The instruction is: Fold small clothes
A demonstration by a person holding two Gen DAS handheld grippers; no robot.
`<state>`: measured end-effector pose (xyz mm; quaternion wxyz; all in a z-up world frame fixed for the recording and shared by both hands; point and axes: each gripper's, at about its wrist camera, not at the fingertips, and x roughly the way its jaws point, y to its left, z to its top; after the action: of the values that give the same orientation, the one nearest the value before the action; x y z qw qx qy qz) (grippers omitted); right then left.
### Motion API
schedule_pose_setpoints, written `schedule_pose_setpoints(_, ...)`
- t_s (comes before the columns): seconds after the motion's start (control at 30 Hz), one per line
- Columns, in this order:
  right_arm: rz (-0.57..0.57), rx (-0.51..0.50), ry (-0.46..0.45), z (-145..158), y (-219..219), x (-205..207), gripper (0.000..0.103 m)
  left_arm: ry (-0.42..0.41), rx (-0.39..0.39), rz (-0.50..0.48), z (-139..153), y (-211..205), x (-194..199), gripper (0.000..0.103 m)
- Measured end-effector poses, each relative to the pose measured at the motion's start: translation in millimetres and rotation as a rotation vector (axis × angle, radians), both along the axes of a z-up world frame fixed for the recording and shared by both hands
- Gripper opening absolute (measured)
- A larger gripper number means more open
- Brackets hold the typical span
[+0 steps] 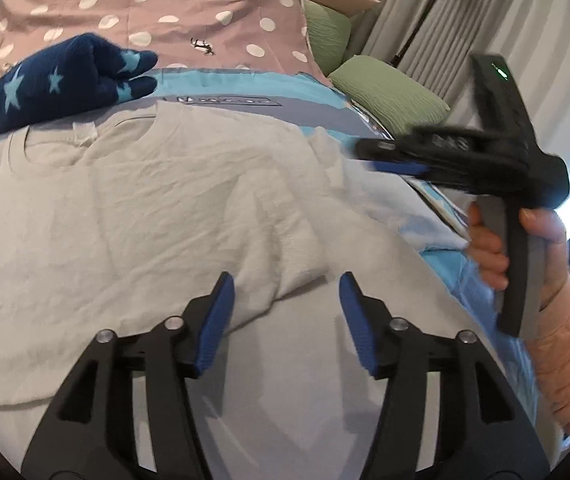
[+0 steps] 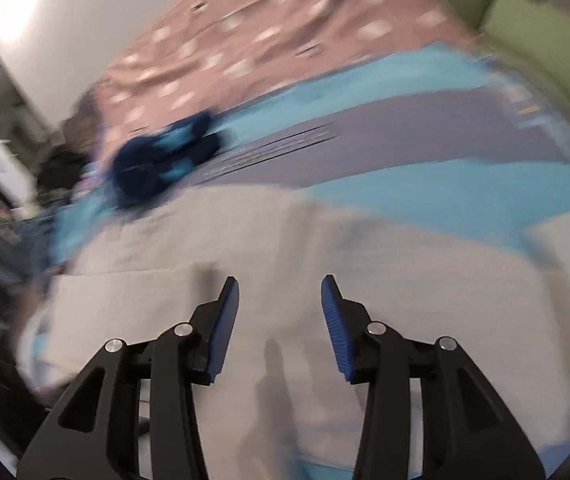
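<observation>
Left wrist view looks down on a bed (image 1: 221,12) with a pink dotted cover and a blue sheet (image 1: 245,84). A white T-shirt (image 1: 145,200) lies spread across it, just ahead of and under the left gripper (image 1: 287,280), collar at the far side. Dark blue starred socks (image 1: 65,80) sit beyond the shirt, ahead to the left. Green pillows (image 1: 385,88) lie far right. The left gripper stands partly open, nothing between its pads. The right gripper (image 2: 281,284), seen blurred, hangs over the shirt's near part, also partly open and empty.
</observation>
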<state>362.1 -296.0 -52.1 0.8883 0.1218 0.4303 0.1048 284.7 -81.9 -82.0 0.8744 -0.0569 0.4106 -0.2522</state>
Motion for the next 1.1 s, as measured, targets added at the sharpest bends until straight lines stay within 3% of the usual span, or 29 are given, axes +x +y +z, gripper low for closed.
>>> schedule_pose_setpoints(0.07,-0.073,-0.124,-0.012,2,-34,-10,0.044,0.001,0.007,0.004,-1,-3,-2,0.061)
schedule_pose_setpoints(0.2,-0.165,-0.376,0.104,-22,-97,-13,0.044,0.001,0.013,0.025,1,-7,-3,0.072)
schedule_pose_setpoints(0.3,-0.216,-0.306,0.159,-39,-133,-15,0.044,-0.015,0.031,0.051,2,-10,-3,0.082)
schedule_pose_setpoints(0.4,-0.220,-0.246,0.169,-46,-143,-14,0.044,-0.016,0.028,0.073,3,-10,-3,0.085)
schedule_pose_setpoints(0.53,-0.301,-0.417,0.132,-43,-134,-3,0.043,-0.010,0.000,0.089,3,-3,-1,0.085)
schedule_pose_setpoints(0.6,-0.341,-0.436,0.127,-45,-135,2,0.024,0.003,-0.025,0.103,2,3,-1,0.085)
schedule_pose_setpoints(0.67,-0.388,-0.378,0.136,-48,-147,5,0.006,0.010,-0.050,0.107,2,6,0,0.085)
schedule_pose_setpoints(0.83,-0.404,-0.105,0.044,-24,-160,-11,0.004,0.021,-0.127,0.117,2,17,1,0.085)
schedule_pose_setpoints(1.0,-0.205,0.224,-0.064,29,-111,-20,0.004,0.055,-0.231,0.145,2,33,3,0.085)
schedule_pose_setpoints(1.1,-0.026,0.304,-0.117,53,-54,-26,0.004,0.054,-0.304,0.160,9,49,0,0.085)
